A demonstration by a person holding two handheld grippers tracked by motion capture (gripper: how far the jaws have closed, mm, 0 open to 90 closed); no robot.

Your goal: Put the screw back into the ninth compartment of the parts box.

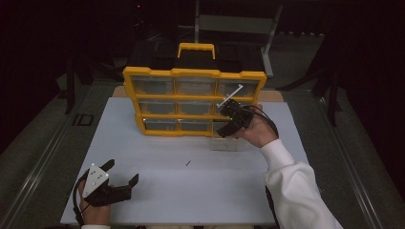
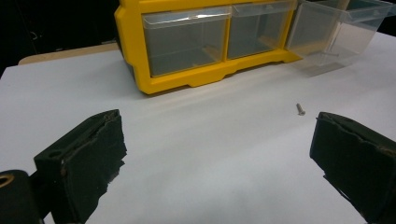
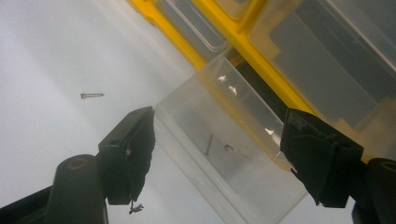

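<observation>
A yellow organizer [image 1: 193, 100] with clear drawers stands upright on the white table [image 1: 157, 191]. One clear drawer [image 1: 228, 144] is out and rests on the table at its lower right corner. My right gripper [image 1: 224, 131] hangs over this drawer, jaws open. In the right gripper view the drawer [image 3: 243, 163] lies between the wide jaws of that gripper [image 3: 217, 140] and holds a small screw [image 3: 208, 144]. Another screw [image 1: 188, 163] lies loose on the table. My left gripper [image 1: 123, 171] rests open near the front left edge, empty.
From the left gripper [image 2: 219, 135] the loose screw [image 2: 300, 109] lies ahead to the right, with the organizer [image 2: 187, 79] and the drawer [image 2: 336, 42] beyond it. The loose screw [image 3: 91, 95] is left of the right jaws. A dark case with a yellow handle [image 1: 196, 47] stands behind the organizer.
</observation>
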